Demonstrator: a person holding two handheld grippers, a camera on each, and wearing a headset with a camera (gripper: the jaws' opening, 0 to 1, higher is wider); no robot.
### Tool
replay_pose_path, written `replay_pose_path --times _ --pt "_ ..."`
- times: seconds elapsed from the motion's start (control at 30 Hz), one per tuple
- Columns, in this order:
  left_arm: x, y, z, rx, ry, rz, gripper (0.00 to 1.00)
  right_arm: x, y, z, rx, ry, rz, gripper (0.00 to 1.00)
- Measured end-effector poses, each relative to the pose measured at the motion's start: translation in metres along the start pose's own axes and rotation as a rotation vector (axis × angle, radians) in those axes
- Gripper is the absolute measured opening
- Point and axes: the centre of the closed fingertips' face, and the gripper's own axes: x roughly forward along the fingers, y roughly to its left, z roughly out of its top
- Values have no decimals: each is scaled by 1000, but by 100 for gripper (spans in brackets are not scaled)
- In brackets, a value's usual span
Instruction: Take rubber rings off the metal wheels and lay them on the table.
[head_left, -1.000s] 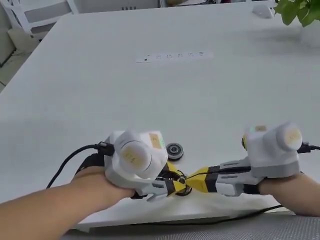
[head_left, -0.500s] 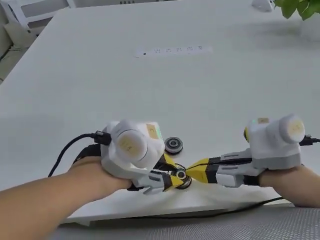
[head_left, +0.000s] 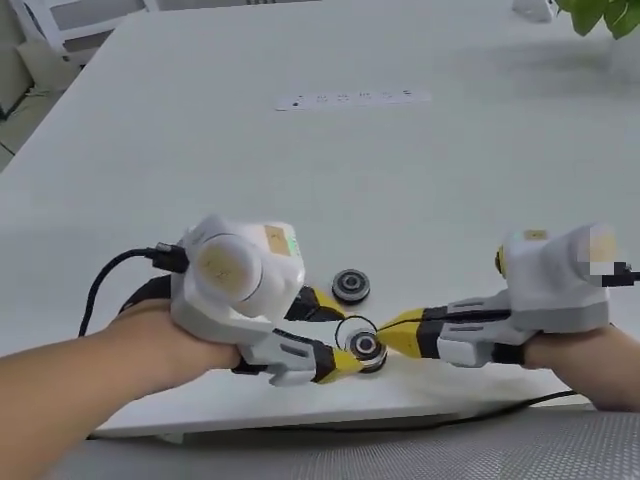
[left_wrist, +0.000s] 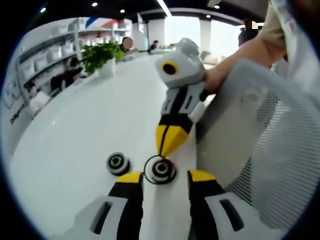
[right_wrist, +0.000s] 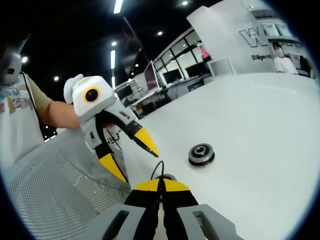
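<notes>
Pinching a thin black rubber ring (right_wrist: 159, 172), the right gripper (head_left: 388, 337) has its two jaws pressed together on it, low and centre-right in the head view. The ring stands up as a loose loop off one metal wheel (head_left: 366, 347), near the front edge of the white worktop (head_left: 300, 170). The left gripper (head_left: 338, 335) comes in from the lower left with jaws apart. Its lower tip is at the wheel and its upper tip is clear of it. In the left gripper view this wheel sits just ahead of the two spread tips, with the right gripper's yellow point meeting it from above.

Two wheels in all: the second wheel (head_left: 350, 285) lies flat just above the first in the head view, apart from both grippers, with a dark outer edge. One ring seen loose.

One white power strip (head_left: 350, 98) lies upper centre. One leafy plant (head_left: 600, 12) is in the upper right corner.
</notes>
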Motion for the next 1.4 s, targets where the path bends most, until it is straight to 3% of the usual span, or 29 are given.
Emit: replay_pose_path --times 0.27,0.6,1.03,1.4 --pt "-19 3 4 -33 -42 24 42 -2 0 6 -3 -8 11 0" --pt "-38 9 -2 -77 -57 49 52 -1 0 22 -13 -22 30 0" --pt "-58 17 -11 -109 -67 95 62 17 5 38 -78 17 72 0" --pt "-72 24 -25 -145 -57 133 65 38 3 40 -123 76 101 0"
